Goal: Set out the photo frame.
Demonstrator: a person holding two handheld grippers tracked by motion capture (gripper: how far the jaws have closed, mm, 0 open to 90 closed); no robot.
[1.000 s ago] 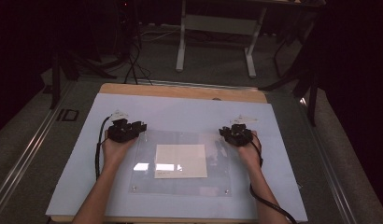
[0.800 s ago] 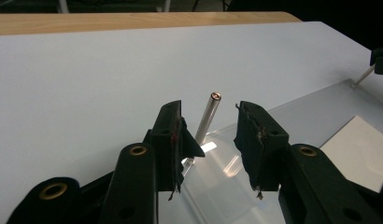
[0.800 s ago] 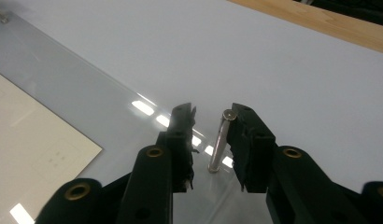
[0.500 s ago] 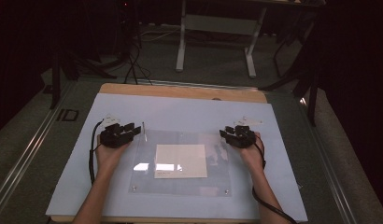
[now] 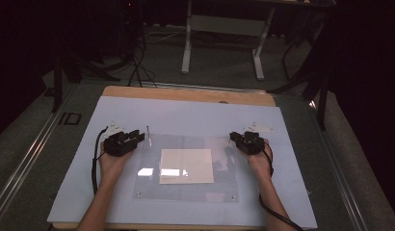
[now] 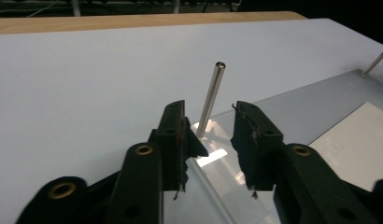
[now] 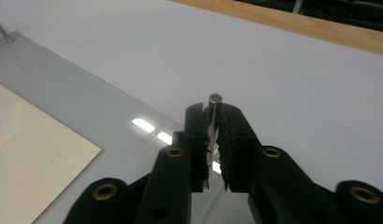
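My bench in a dark room

I work at a wooden table [image 5: 186,94] topped with a pale sheet [image 5: 195,118], standing on grey carpet [image 5: 36,144]. Beyond it a white-legged desk frame [image 5: 223,29] stands by dark stands and loose cables [image 5: 135,67]. A metal rail [image 5: 29,154] runs along the floor; everything farther back is black.

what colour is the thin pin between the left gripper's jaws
Shiny silver metal. The pin shows best in the left gripper view, standing upright at the clear sheet's corner.
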